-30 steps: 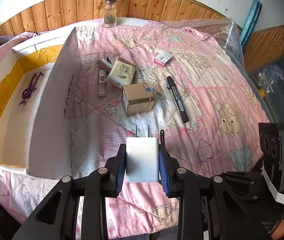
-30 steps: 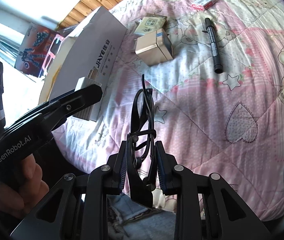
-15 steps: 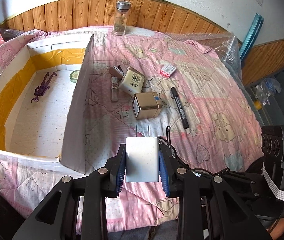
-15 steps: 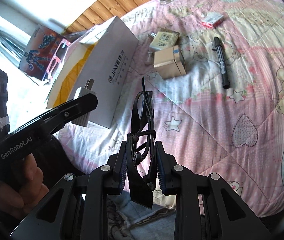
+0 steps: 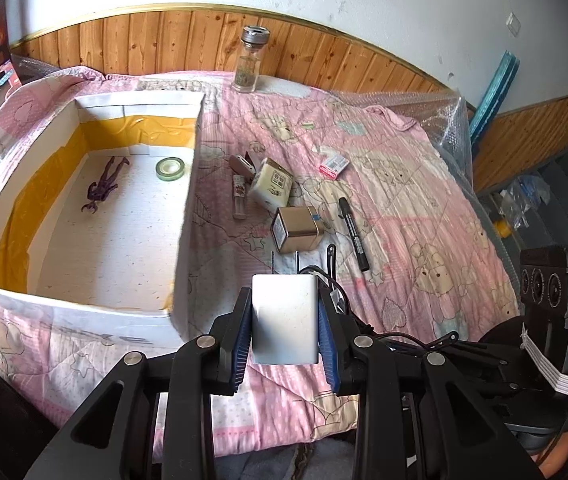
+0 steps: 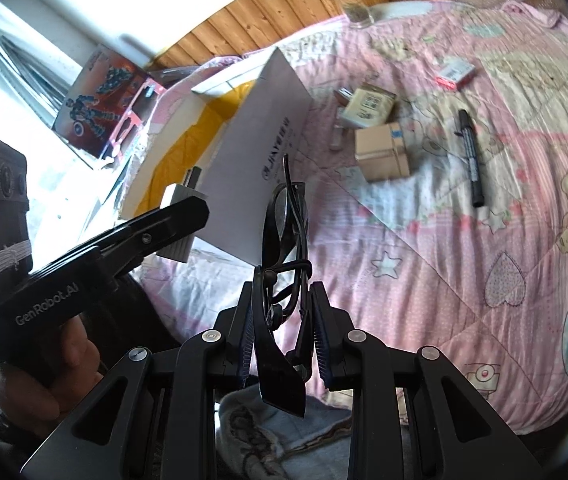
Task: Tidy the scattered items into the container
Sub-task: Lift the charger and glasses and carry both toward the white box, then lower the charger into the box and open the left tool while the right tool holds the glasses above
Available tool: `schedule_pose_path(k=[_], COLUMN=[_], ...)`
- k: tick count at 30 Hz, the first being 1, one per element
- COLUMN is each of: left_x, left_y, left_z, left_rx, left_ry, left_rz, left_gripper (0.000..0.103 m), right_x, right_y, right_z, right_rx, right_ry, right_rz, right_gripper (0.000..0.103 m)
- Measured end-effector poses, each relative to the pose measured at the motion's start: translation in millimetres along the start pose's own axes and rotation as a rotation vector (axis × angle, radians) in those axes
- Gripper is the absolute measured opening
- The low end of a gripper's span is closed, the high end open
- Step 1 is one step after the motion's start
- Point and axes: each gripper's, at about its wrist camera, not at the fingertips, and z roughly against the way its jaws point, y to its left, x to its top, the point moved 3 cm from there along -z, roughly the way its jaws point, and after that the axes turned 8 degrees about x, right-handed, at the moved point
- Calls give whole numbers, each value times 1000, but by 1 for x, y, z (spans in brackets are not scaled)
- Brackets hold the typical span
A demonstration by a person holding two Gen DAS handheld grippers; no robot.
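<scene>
Fingers of the left gripper (image 5: 285,326) are clamped on a white charger (image 5: 285,318), prongs pointing forward, held above the pink quilt (image 5: 404,216) just beside the near right corner of the white box (image 5: 188,216). The right gripper (image 6: 283,334) is clenched on folded black glasses (image 6: 284,232), also held over the quilt. Inside the box lie a purple figure (image 5: 102,188) and a tape roll (image 5: 170,168); a marker (image 5: 353,232), gold tin (image 5: 298,229) and small cartons (image 5: 272,184) are scattered on the quilt.
</scene>
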Motion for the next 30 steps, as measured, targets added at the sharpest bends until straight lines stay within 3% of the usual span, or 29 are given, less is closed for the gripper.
schedule_pose_path(k=[30], left_x=[10], left_y=[87], left_z=[35], left_rx=[4], left_ry=[-76], left_rz=[165], left_gripper=[31], right_x=[36], right_y=[85], right_z=[-15], right_rx=[17], right_ry=[-3], right_rz=[150], right_gripper=[27])
